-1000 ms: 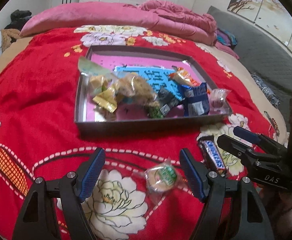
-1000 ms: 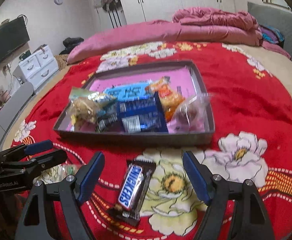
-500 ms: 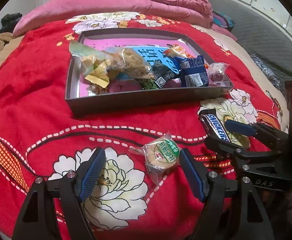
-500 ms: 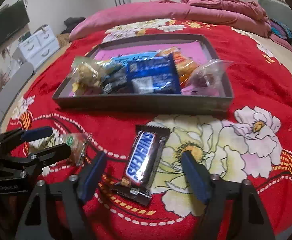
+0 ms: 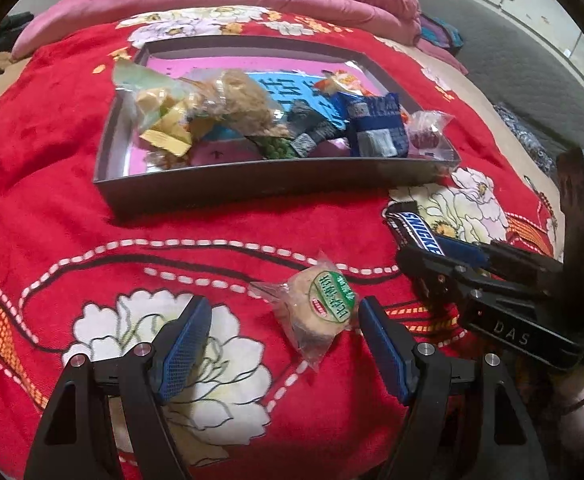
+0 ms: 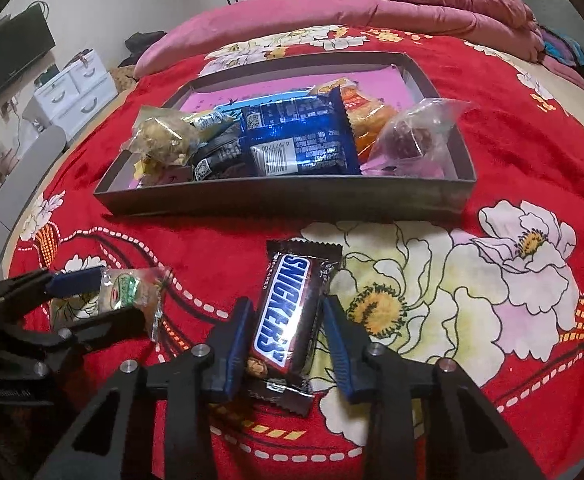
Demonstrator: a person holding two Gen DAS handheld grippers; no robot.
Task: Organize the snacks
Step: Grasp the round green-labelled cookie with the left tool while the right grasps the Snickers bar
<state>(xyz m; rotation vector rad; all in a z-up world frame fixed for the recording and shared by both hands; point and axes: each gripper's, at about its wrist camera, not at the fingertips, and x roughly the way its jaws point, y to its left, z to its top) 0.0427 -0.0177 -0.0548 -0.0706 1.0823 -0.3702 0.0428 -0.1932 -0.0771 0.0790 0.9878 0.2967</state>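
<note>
A Snickers bar (image 6: pixel 288 312) lies on the red floral bedspread, and my right gripper (image 6: pixel 288 303) is closing on it, both blue pads against the wrapper's long sides. In the left wrist view the same bar (image 5: pixel 415 228) pokes out of the right gripper (image 5: pixel 443 254). A round cake in a clear wrapper with a green label (image 5: pixel 323 304) lies between the fingers of my left gripper (image 5: pixel 283 312), close to the right pad (image 5: pixel 379 344) and far from the left one. That gripper is open. The dark snack tray (image 5: pixel 252 184) sits just behind.
The tray (image 6: pixel 292 196) holds several snacks: a blue packet (image 6: pixel 299 140), a clear bag with a dark red sweet (image 6: pixel 407 132), an orange packet and crumbly cakes. Pink bedding (image 6: pixel 371 8) is piled at the far end. White drawers (image 6: pixel 76 92) stand left of the bed.
Both grippers came down closer to the bedspread. The right jaws drew in from wide apart to the sides of the Snickers bar. The left jaws stayed wide around the cake.
</note>
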